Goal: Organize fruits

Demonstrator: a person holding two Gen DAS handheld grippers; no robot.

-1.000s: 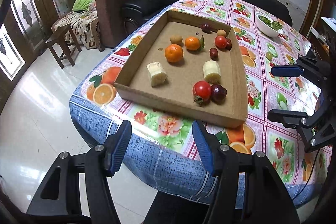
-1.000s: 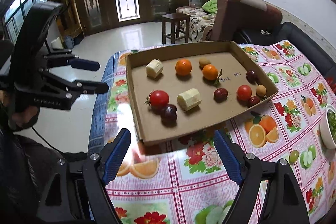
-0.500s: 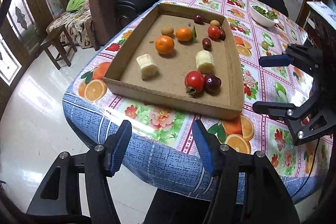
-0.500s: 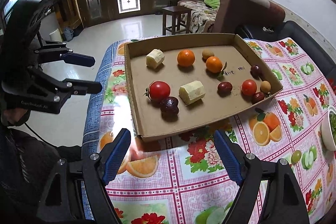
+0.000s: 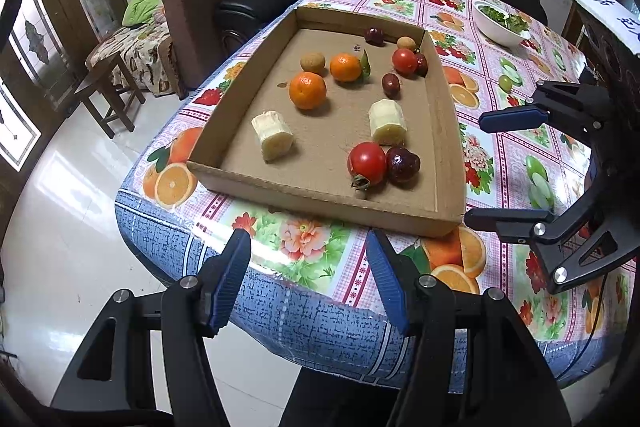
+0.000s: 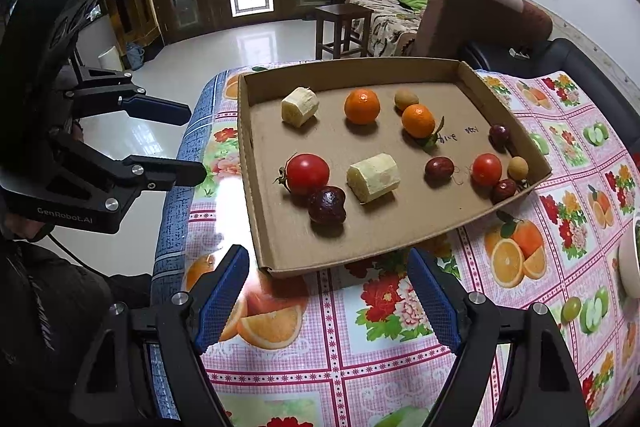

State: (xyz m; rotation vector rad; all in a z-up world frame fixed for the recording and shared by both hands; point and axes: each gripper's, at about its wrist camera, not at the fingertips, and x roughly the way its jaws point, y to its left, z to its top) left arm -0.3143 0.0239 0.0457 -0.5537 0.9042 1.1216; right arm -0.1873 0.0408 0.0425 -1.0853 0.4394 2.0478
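In the left wrist view, the left hand-held gripper [image 5: 308, 283] fills the bottom of the frame with its blue-padded fingers spread apart and nothing between them, hanging over the near edge of the tabletop [image 5: 304, 247], which wears a fruit-print cloth. A shallow cardboard tray [image 5: 320, 193] lies in the middle of the frame. Inside it, toward the lower right, a large tomato [image 5: 367, 163] touches a dark plum [image 5: 402, 165]. Two pale peeled chunks [image 5: 276, 135] lie apart at mid-tray, two oranges [image 5: 307, 90] sit above them, and smaller red and brown fruits cluster at the upper right corner of the tray. A white bowl of greens [image 5: 502, 23] stands at the upper right. The right hand-held gripper [image 5: 492, 167] enters from the right edge, its fingers wide apart and empty, just beside the tray's corner.

In the right wrist view, the right hand-held gripper [image 6: 328, 295] sits at the bottom, fingers apart and empty, over the cloth just below the tray [image 6: 256, 187]. The tomato [image 6: 307, 173] and plum [image 6: 327, 205] lie at centre left, a peeled chunk [image 6: 373, 177] beside them. The left hand-held gripper [image 6: 192, 143] shows at the left edge, open, beside the tabletop's rim.
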